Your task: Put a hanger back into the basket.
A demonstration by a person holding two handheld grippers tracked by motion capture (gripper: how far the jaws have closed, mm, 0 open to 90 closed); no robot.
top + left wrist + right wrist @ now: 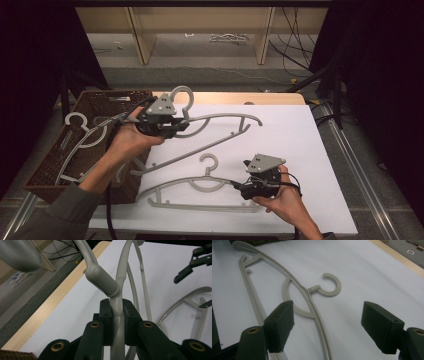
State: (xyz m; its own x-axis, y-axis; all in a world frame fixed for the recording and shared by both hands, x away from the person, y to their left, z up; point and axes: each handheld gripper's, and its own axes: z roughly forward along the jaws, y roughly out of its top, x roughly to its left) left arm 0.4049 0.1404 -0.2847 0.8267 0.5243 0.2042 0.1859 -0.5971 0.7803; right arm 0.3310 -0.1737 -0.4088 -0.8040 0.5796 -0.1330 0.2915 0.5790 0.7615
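Hangers are being sorted, apparently: left gripper (pixel 172 126) is clamping one hanger (pixel 117 315) near the bench's far-left edge by a basket (pixel 100 100); right gripper (pixel 328 325), gaping empty, is needing closure on the near-edge hanger (pixel 312 307).

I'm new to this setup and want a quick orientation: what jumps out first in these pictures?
The left gripper holds a grey hanger up over the white table, its jaws shut on the frame just below the hook. A second hanger lies flat near the front edge, with the right gripper open at its right end. A brown wicker basket at the table's left holds more hangers.
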